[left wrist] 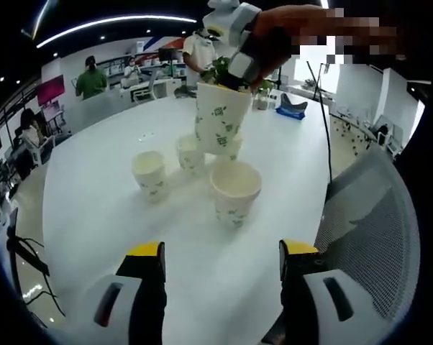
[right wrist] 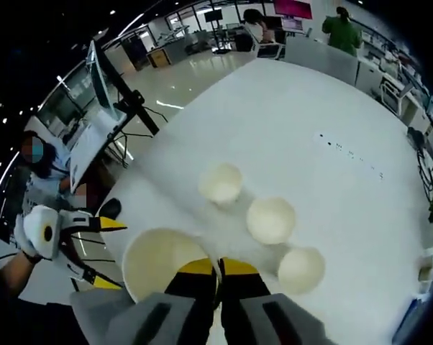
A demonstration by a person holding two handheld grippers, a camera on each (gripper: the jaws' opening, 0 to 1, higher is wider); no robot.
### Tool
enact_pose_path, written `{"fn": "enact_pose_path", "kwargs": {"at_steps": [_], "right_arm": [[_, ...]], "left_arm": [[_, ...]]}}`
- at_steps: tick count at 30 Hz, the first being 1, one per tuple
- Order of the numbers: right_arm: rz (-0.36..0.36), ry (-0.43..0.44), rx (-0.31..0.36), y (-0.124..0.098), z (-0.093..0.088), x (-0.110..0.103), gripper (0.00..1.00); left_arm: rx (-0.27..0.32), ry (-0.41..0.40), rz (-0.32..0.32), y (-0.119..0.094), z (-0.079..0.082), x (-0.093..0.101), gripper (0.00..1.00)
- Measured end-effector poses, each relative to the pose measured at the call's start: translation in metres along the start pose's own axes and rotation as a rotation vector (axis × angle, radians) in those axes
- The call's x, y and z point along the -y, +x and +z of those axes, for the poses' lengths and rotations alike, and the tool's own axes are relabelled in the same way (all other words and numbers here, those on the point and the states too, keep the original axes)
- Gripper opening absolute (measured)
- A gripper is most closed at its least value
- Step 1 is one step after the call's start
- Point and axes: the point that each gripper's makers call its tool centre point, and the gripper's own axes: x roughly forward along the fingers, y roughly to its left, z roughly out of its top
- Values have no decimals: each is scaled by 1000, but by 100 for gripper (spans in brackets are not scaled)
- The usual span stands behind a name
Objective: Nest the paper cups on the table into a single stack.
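Three white paper cups with green print stand on the white table (left wrist: 94,215): one on the left (left wrist: 150,172), one farther back (left wrist: 190,152), one nearest (left wrist: 236,190). Above them hangs a fourth cup (left wrist: 220,118), with my right gripper (left wrist: 229,72) shut on its rim. Part of another cup (left wrist: 233,151) peeks out by its base. In the right gripper view, looking down, the held cup (right wrist: 162,262) sits in the shut right gripper (right wrist: 219,267), over three cups (right wrist: 221,183) (right wrist: 271,219) (right wrist: 301,269). My left gripper (left wrist: 222,251) stands open and empty over the near table edge; it also shows (right wrist: 105,251) at the left.
A grey mesh chair (left wrist: 367,215) stands close on the right of the table. A blue object (left wrist: 288,109) and a potted plant (left wrist: 263,90) sit at the far side. A black stand (right wrist: 123,93) rises beyond the table edge. People are at desks in the background.
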Motion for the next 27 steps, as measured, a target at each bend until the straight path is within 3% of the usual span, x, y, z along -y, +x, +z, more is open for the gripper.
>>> {"fn": "enact_pose_path", "kwargs": {"at_steps": [16,27], "right_arm": [[17,-22,-8,-8,-9,-9,0],[27,-33,-28,-1,-14,-13,0]], "left_arm": [[2,7,1,2,3,-3,62],[-2,5,-2,2,2,0,62]]}}
